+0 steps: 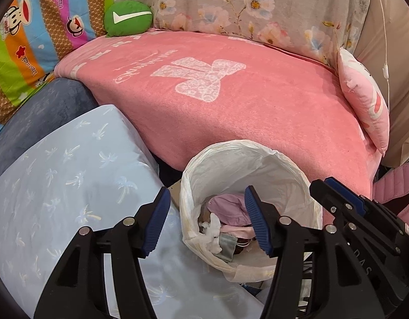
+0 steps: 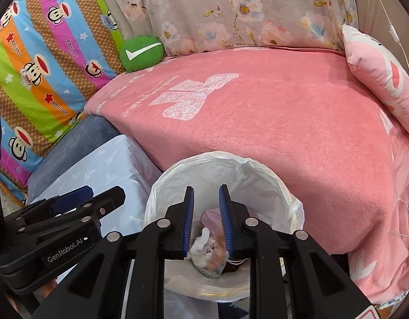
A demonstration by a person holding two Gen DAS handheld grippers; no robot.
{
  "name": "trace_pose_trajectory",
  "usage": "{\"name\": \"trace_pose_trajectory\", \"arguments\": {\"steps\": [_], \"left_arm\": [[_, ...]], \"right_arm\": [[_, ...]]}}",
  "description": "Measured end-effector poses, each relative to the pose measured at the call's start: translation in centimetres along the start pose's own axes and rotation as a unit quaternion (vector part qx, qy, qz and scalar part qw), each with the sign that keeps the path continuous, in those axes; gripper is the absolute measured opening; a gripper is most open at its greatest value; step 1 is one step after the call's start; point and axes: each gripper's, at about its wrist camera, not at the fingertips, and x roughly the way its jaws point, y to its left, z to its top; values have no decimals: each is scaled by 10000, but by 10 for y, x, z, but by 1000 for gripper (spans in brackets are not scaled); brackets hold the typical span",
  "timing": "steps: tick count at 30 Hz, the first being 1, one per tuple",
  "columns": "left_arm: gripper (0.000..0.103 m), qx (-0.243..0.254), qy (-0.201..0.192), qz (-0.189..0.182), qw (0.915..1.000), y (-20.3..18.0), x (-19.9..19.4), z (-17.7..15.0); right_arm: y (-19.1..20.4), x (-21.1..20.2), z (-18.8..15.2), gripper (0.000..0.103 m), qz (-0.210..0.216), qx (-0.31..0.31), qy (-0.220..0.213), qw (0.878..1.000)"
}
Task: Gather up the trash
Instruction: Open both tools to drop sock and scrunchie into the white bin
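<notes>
The round bin lined with a thin white plastic bag (image 2: 271, 186) sits directly below both grippers, and a careless withdrawal could snag its loose liner rim. Crumpled tissue and pinkish wrappers (image 2: 204, 242) lie heaped at its bottom. The left gripper (image 1: 207, 223) gapes empty; the right gripper (image 2: 205, 220) is slightly parted, gripping nothing.

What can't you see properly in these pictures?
- Bottom of the trash bin: right wrist view, the right gripper and the trash cover it.
- Floor around the bin: both views, hidden by the pink blanket and blue pillow.
- Left gripper: its base is cut off by the lower edge.
</notes>
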Motion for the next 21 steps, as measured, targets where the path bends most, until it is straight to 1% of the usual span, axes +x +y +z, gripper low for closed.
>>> {"name": "trace_pose_trajectory", "arguments": {"steps": [4, 6, 8, 10, 12, 16, 18, 21], "left_arm": [[58, -26, -1, 27, 10000, 3, 0, -1], [59, -43, -3, 28, 10000, 5, -1, -2], [60, -59, -8, 42, 10000, 7, -2, -3], [64, -73, -21, 72, 9999, 8, -2, -4], [66, -82, -28, 98, 9999, 11, -3, -6], [67, -116, -27, 153, 9998, 16, -4, -10], [68, -146, -12, 186, 9997, 20, -4, -13], [74, -180, -29, 304, 9994, 25, -6, -18]], "right_arm": [[2, 0, 0, 24, 0, -31, -4, 10000], [3, -1, -1, 27, -2, -59, 5, 10000], [5, -1, -2, 29, 2, -98, 19, 9999], [7, -1, -3, 30, -13, -169, 40, 9998], [9, -1, -3, 33, -26, -248, 59, 9997], [14, -2, -7, 34, -24, -371, 112, 9992], [17, -2, -10, 37, -58, -453, 136, 9989], [22, -5, -15, 42, -101, -584, 162, 9981]]}}
